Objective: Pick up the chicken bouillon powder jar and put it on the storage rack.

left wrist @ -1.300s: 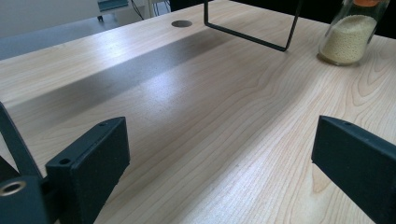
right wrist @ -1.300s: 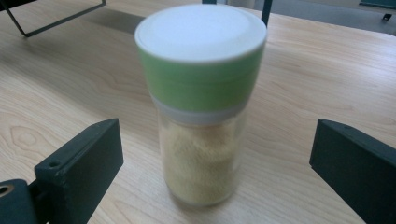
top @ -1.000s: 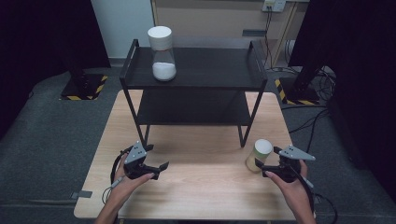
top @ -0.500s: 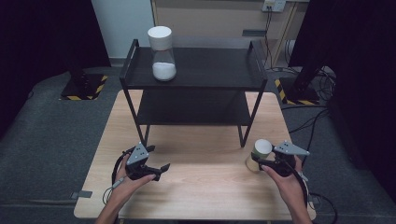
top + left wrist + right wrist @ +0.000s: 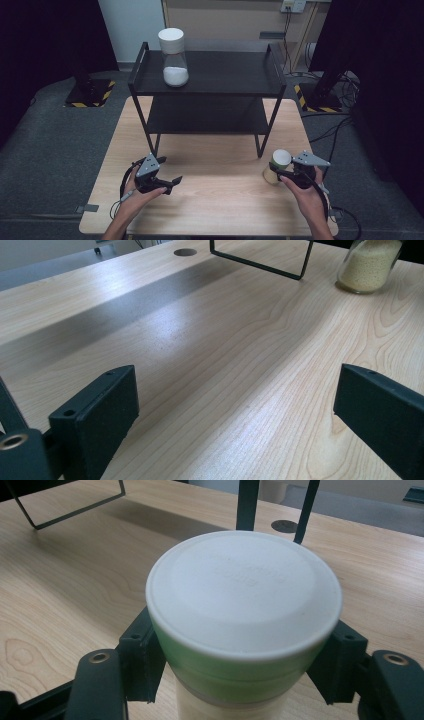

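A jar of yellowish grains (image 5: 276, 166) with a white lid and a green band stands on the table near its front right. My right gripper (image 5: 281, 173) is shut on it. Its jaws have just been closing, and in the right gripper view they press on both sides of the jar (image 5: 244, 605) just under the lid. My left gripper (image 5: 172, 181) hovers low over the front left of the table, open, with only bare wood between its jaws (image 5: 235, 410). The left gripper view shows the same jar (image 5: 369, 265) far off.
A black two-level shelf rack (image 5: 210, 90) stands on the back half of the wooden table (image 5: 215, 205). A glass jar of white powder with a white lid (image 5: 173, 57) sits on its top level at the left. Dark floor and cables surround the table.
The right gripper edged in around the grain jar and its jaws closed onto it. The left hand and gripper stayed where they were.
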Action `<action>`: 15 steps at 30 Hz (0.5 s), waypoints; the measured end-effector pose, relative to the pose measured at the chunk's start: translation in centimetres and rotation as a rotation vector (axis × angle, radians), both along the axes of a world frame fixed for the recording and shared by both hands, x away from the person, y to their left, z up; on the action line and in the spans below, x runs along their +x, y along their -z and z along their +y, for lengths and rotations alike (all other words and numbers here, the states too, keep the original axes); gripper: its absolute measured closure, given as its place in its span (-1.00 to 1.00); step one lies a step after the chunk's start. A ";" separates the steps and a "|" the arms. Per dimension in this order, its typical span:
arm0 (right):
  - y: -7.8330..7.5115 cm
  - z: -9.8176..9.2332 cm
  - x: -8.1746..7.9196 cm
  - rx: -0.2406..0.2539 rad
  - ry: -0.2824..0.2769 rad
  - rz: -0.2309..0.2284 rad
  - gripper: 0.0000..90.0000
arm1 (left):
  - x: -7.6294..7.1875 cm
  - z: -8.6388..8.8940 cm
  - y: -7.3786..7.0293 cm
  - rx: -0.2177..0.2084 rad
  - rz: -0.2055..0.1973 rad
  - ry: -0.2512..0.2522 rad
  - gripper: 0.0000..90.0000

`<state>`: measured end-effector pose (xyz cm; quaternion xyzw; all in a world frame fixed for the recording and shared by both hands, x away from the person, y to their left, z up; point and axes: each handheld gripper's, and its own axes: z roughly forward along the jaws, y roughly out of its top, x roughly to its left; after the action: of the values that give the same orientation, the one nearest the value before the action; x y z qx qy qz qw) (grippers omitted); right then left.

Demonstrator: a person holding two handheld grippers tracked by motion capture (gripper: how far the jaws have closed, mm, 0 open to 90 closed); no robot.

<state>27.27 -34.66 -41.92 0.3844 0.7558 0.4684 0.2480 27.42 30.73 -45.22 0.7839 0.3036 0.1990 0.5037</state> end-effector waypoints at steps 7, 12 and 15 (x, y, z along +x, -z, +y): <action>-1.2 -0.3 -0.7 0.018 -0.010 -0.019 -0.23 | 0.2 -0.4 0.1 0.023 0.007 0.013 -0.93; -3.2 0.0 -1.2 0.020 -0.025 -0.028 -0.23 | 0.3 -0.5 0.2 0.031 0.012 0.019 -0.93; -4.4 0.3 -1.5 0.025 -0.040 -0.030 -0.23 | 0.3 -0.5 0.3 0.036 0.015 0.017 -0.93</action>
<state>25.77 -34.40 -37.56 0.3654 0.7536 0.4883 0.2451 27.75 30.21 -45.52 0.7970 0.2970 0.1940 0.4889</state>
